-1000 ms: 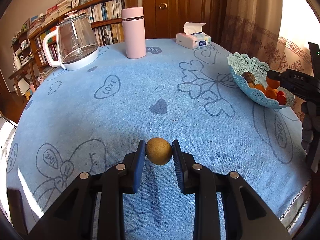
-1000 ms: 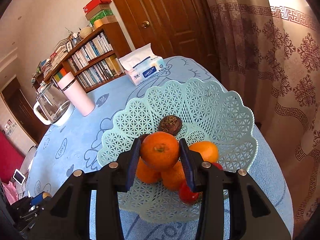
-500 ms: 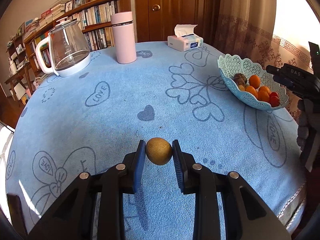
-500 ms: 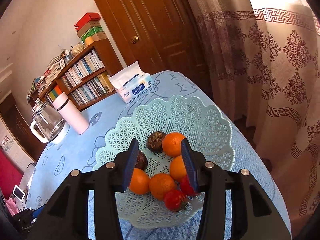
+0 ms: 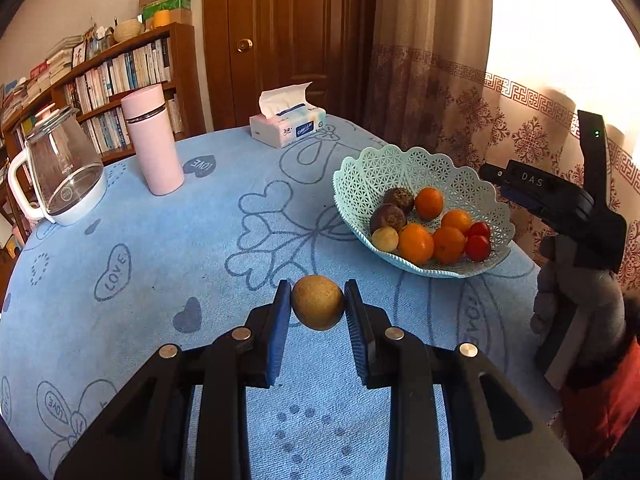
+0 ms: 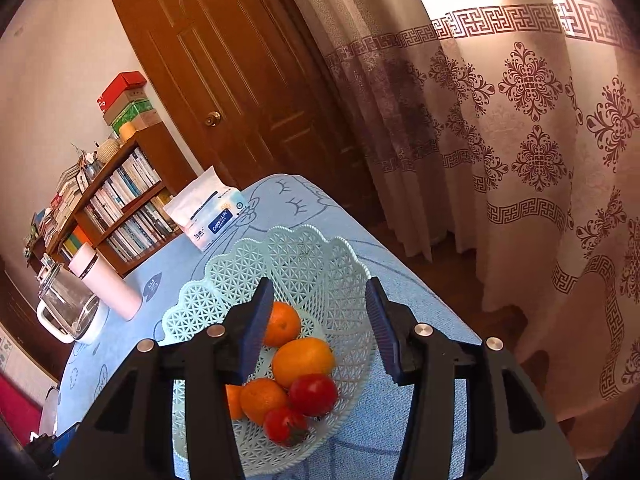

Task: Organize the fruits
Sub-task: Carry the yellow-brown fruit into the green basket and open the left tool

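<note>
My left gripper (image 5: 317,304) is shut on a brown kiwi (image 5: 317,301), held above the blue tablecloth, with the mint lattice basket (image 5: 368,168) ahead and to the right. That basket holds several oranges (image 5: 415,242), dark passion fruits (image 5: 387,218), a pale round fruit and small tomatoes (image 5: 477,246). My right gripper (image 6: 318,324) hangs over the basket (image 6: 304,256) with its jaws opening and nothing between the pads. Below it lie oranges (image 6: 303,356) and tomatoes (image 6: 313,394). The right gripper's body also shows at the right edge of the left wrist view.
A pink flask (image 5: 153,139), a glass kettle (image 5: 60,176) and a tissue box (image 5: 287,124) stand at the table's far side. Behind them are a bookshelf (image 5: 120,68) and a wooden door (image 5: 288,40). A patterned curtain (image 6: 520,120) hangs close to the basket's side of the table.
My right gripper let go of an orange into the basket, spread its jaws and drew back. My left gripper carried the kiwi toward the basket, which now looks nearer and larger.
</note>
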`<state>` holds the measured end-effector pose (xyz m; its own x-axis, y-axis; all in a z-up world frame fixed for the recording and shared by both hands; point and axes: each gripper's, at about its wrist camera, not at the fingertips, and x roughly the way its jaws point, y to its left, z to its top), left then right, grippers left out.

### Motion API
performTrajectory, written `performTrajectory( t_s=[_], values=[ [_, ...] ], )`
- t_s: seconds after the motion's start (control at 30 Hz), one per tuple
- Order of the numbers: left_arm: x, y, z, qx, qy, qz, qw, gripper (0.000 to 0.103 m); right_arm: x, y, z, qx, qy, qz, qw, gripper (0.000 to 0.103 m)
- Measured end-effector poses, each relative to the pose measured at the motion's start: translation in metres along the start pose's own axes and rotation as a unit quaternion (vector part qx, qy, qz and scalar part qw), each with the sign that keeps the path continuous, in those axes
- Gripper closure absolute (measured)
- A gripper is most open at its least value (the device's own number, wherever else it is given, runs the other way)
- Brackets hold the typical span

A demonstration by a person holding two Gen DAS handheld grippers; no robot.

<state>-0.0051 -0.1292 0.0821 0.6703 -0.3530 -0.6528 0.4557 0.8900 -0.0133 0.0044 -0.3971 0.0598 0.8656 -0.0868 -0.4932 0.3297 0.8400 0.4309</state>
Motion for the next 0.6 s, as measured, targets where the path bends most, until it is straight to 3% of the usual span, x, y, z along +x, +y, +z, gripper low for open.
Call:
performTrajectory(
  t_s=[0.3, 0.6],
  values=[
    [0.032, -0.042, 0.023, 0.032, 0.004, -0.033, 0.9989, 0.075, 0.0, -0.001, 0.0, 0.004, -0.006, 0.0, 1.0, 0.047],
    [0.048, -0.054, 0.031, 0.044, 0.001, -0.023, 0.9988, 0.075, 0.001, -0.002, -0.001, 0.005, -0.005, -0.002, 1.0, 0.043]
  ],
)
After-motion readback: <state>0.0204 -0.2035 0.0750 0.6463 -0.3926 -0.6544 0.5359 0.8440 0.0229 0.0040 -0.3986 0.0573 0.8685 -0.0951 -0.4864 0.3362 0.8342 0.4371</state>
